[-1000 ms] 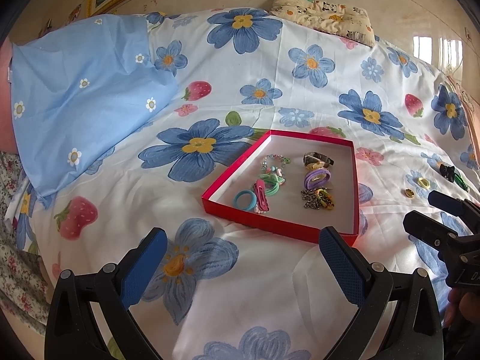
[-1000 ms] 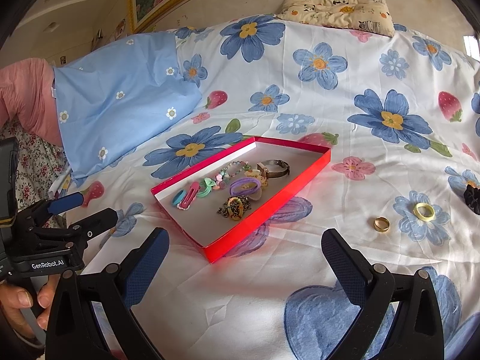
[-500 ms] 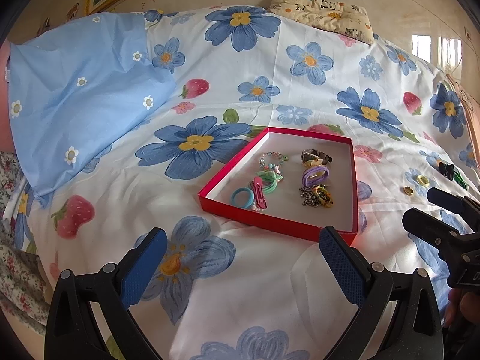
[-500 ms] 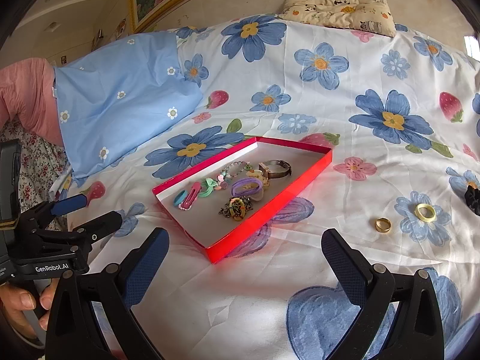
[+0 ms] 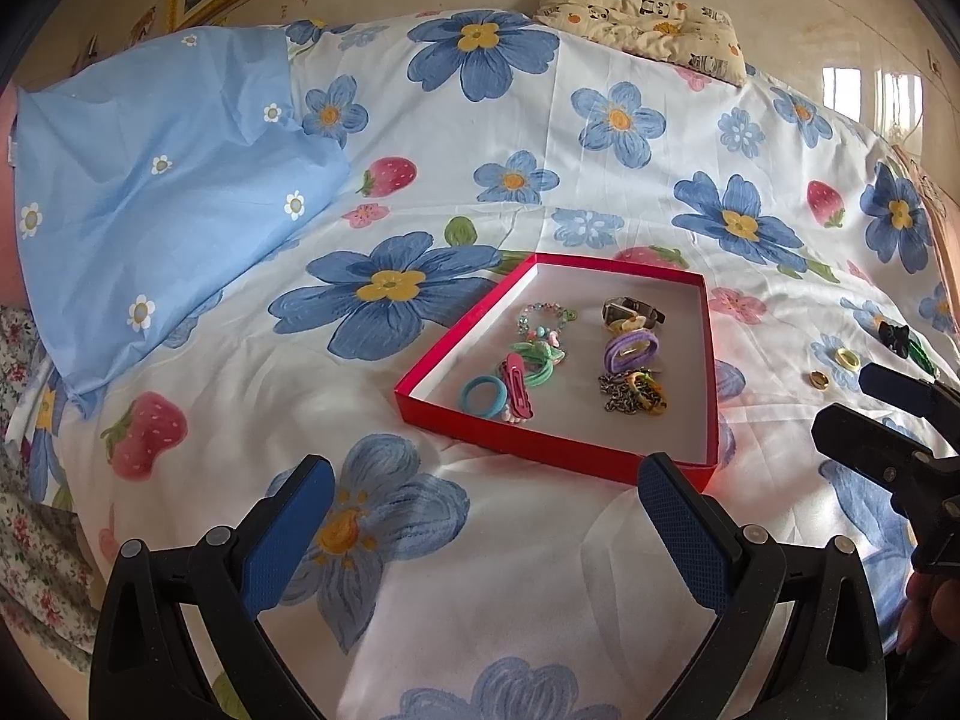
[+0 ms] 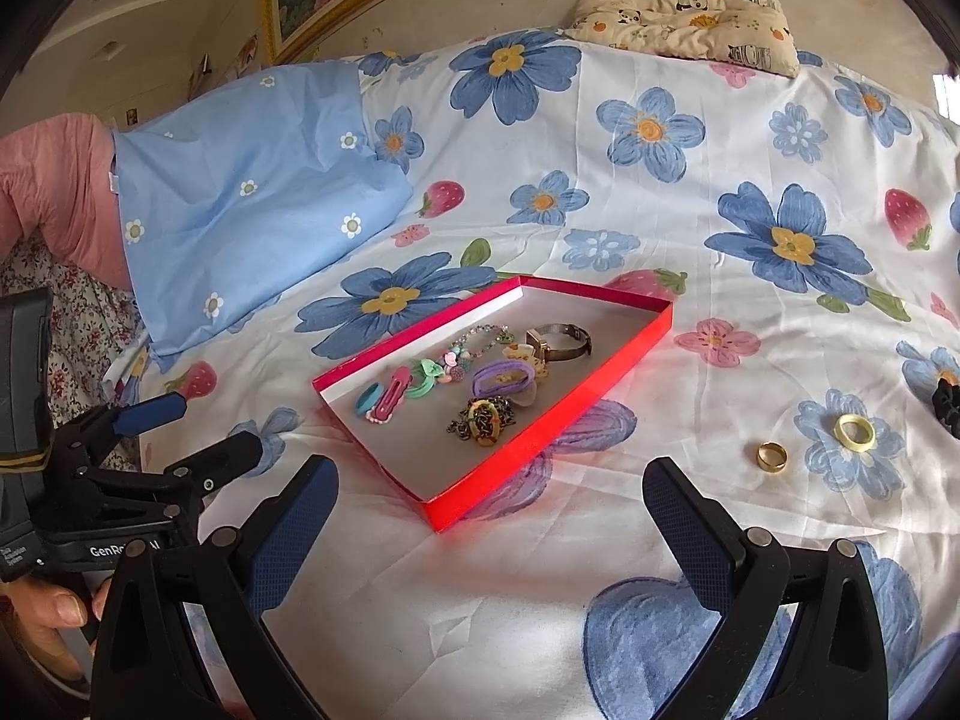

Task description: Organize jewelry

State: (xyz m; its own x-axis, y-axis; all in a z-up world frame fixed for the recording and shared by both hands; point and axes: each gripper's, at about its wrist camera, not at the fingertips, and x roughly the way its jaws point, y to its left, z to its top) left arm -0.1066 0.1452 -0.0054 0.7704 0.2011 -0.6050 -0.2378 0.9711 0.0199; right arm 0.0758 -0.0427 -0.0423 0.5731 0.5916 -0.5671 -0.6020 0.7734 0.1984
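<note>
A shallow red tray [image 5: 558, 461] [image 6: 543, 438] lies on the flowered bedsheet and holds several pieces: a blue ring [image 5: 483, 396], a pink clip [image 5: 517, 387], a bead bracelet [image 5: 543, 315], a watch [image 6: 558, 342], a purple hair tie [image 6: 504, 377] and a chain [image 6: 480, 417]. To the right of the tray, on the sheet, lie a gold ring [image 6: 771, 456], a yellow ring [image 6: 854, 431] and a black scrunchie [image 6: 948, 405]. My left gripper [image 5: 486, 504] is open and empty in front of the tray. My right gripper [image 6: 492, 498] is open and empty near the tray's front corner.
A light blue pillow [image 6: 252, 192] lies at the left, with a pink one [image 6: 54, 192] behind it. A small patterned cushion [image 6: 690, 21] sits at the head of the bed. The other gripper shows at each view's edge [image 5: 888, 438] [image 6: 162, 438].
The left gripper has drifted slightly, so the tray sits a little further left in its view. The right view has barely shifted. Both grippers stay open and empty.
</note>
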